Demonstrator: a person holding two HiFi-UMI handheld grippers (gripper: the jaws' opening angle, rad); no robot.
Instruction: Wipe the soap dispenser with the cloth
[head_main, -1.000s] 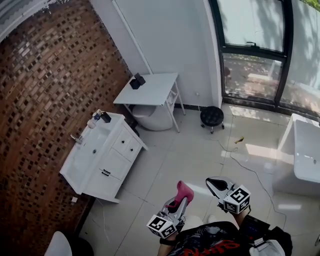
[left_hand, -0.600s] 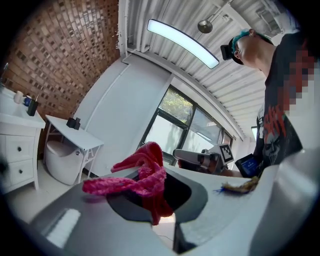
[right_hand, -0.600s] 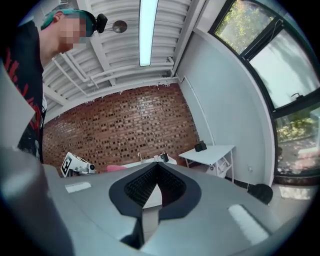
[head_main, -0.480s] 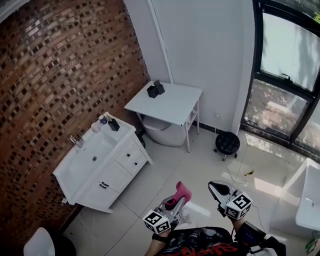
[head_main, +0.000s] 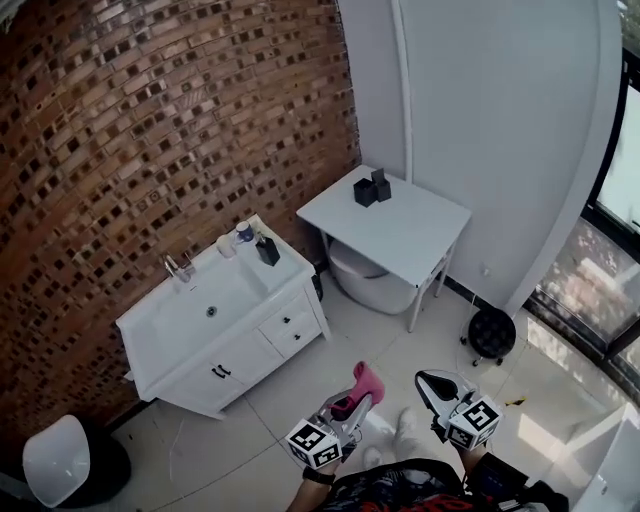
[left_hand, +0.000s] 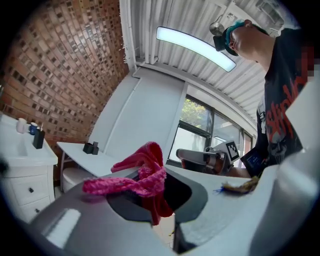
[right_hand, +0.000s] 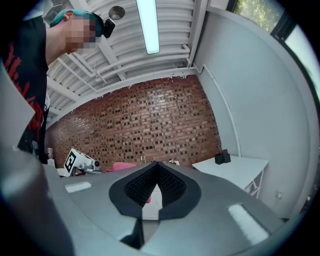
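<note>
The black soap dispenser (head_main: 268, 251) stands at the back right corner of the white vanity (head_main: 190, 325), beside a blue-capped bottle (head_main: 244, 232). In the left gripper view the soap dispenser (left_hand: 38, 138) shows far off at the left. My left gripper (head_main: 352, 402) is held level in front of the person, shut on a pink cloth (head_main: 366, 381); the cloth (left_hand: 142, 172) bunches up between its jaws. My right gripper (head_main: 432, 378) hangs beside it with its jaws shut and nothing in them (right_hand: 157, 166). Both grippers are well away from the vanity.
A faucet (head_main: 178, 268) stands behind the sink against the brick wall. A white table (head_main: 400, 235) with two small black objects (head_main: 372, 188) stands right of the vanity, with a white tub (head_main: 370, 282) under it. A black stool (head_main: 491, 332) is by the window; a white-lidded bin (head_main: 60, 462) is lower left.
The person has walked towards the vanity: vanity and table now sit nearer and further right in view, and the windows have slid off to the right. Both grippers keep their hold and pose.
</note>
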